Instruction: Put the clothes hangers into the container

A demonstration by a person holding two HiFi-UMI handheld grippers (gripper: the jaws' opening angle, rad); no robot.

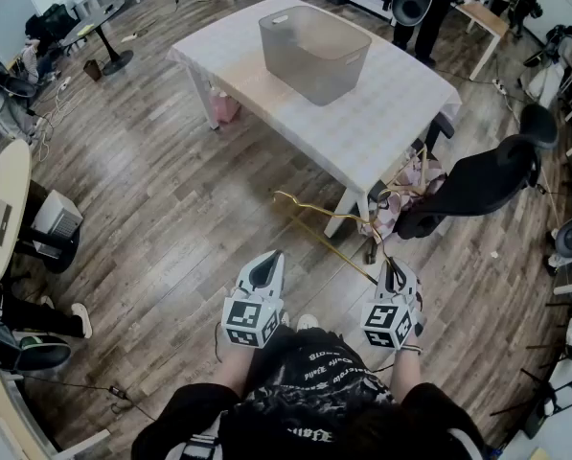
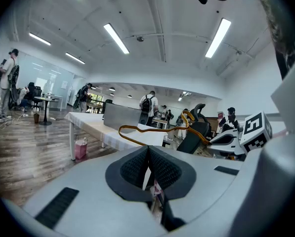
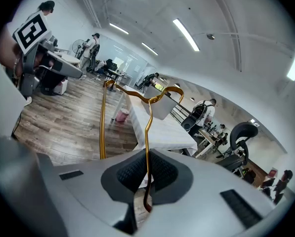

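Observation:
A gold wire clothes hanger (image 1: 333, 249) hangs in the air over the wood floor, short of the table. My right gripper (image 1: 393, 270) is shut on its thin wire; in the right gripper view the wire (image 3: 148, 127) runs up from between the pads of that gripper (image 3: 147, 154). My left gripper (image 1: 266, 268) is level beside it, shut with nothing in it (image 2: 148, 149). The left gripper view shows the hanger (image 2: 152, 129) ahead to the right. The grey plastic container (image 1: 314, 51) stands on the white table (image 1: 400, 103), well ahead of both grippers.
A black office chair (image 1: 477, 180) stands right of the table, with more gold hangers (image 1: 405, 175) and pink cloth beside it. A pink bag (image 1: 224, 106) sits under the table. Other desks, chairs and people fill the room's edges.

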